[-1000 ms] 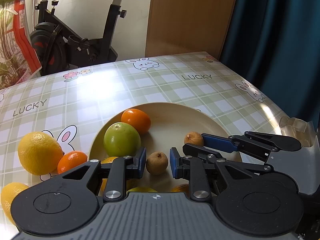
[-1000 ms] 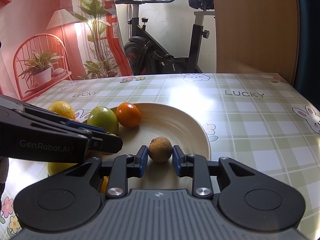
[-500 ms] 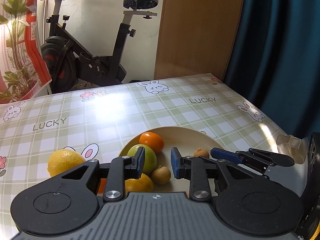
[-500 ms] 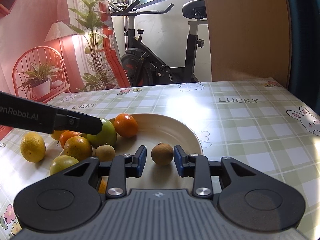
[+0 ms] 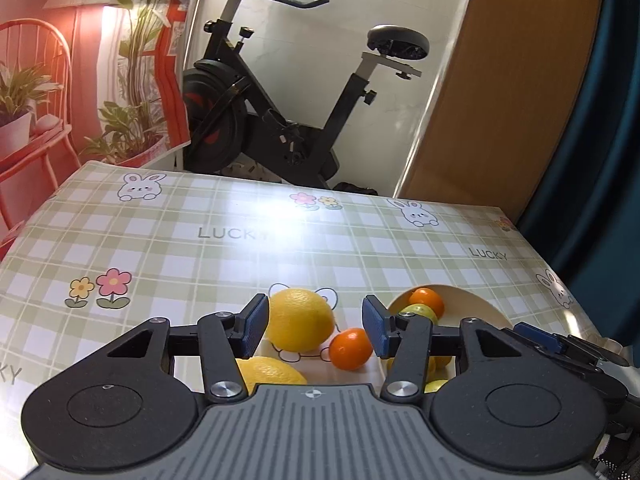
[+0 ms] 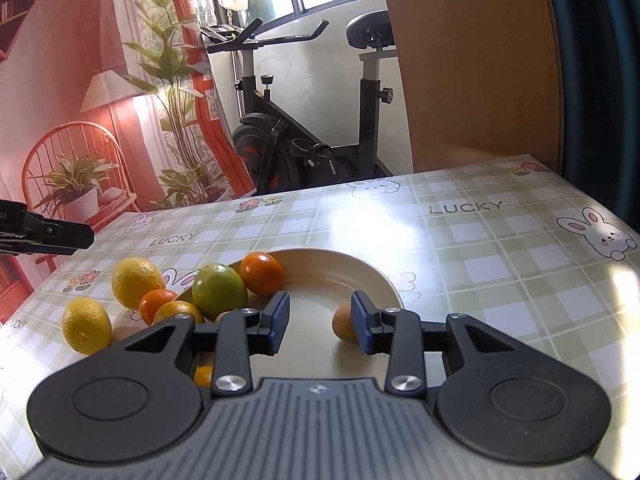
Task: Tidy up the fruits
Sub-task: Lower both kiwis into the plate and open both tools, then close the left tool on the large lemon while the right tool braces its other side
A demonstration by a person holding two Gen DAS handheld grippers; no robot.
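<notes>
Fruit near the left gripper [image 5: 315, 325], jaws wide apart and holding nothing: two lemons [image 5: 300, 319], one small orange [image 5: 351, 349] on the tablecloth [image 5: 168, 248], which says "LUCKY". Right gripper [image 6: 319, 323], jaws apart too, sits over the plate [image 6: 360, 272]: one green fruit [image 6: 219, 290], one orange [image 6: 262, 273], one brown fruit [image 6: 344, 323] beside its right finger.

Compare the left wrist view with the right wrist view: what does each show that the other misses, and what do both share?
Only the left wrist view shows the open left gripper framing the large yellow lemon and small orange mandarin on the checked tablecloth.

Only the right wrist view shows the open right gripper, the small brown round fruit on the cream round plate, and its bare middle.

Both show the green round fruit, the plate, and the black exercise bike.
</notes>
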